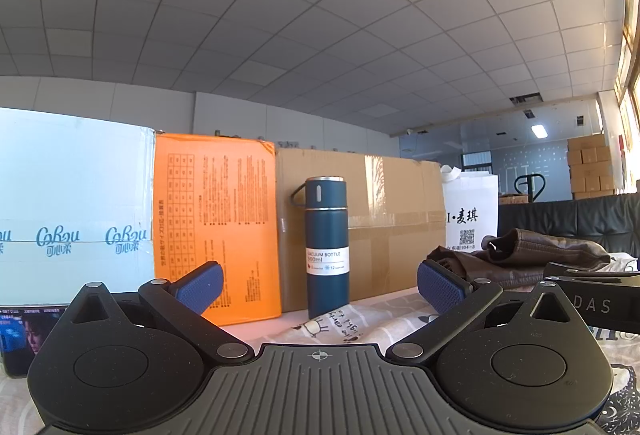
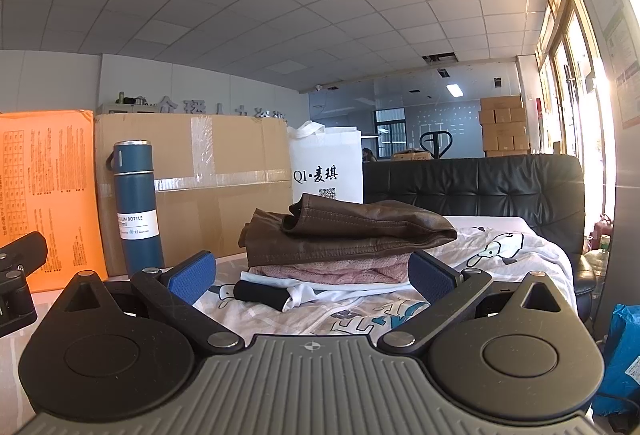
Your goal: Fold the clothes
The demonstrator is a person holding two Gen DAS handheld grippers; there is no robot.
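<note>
A pile of folded clothes lies on the table: a brown leather garment [image 2: 348, 231] on top, a pink knit [image 2: 352, 271] under it, and a white garment [image 2: 304, 289] with a black cuff at the bottom. A white printed garment [image 2: 492, 259] is spread flat under the pile. My right gripper [image 2: 312, 277] is open and empty, low over the spread garment, just in front of the pile. My left gripper [image 1: 320, 285] is open and empty, low over the printed garment [image 1: 352, 319]. The brown garment [image 1: 520, 255] shows to its right.
A blue vacuum bottle [image 1: 326, 247] stands ahead of the left gripper and shows in the right wrist view [image 2: 138, 207]. A cardboard box [image 2: 224, 187], an orange box [image 1: 216, 227], a pale tissue carton [image 1: 72, 207] and a white bag [image 2: 328, 171] line the back. A black sofa [image 2: 500, 187] stands behind.
</note>
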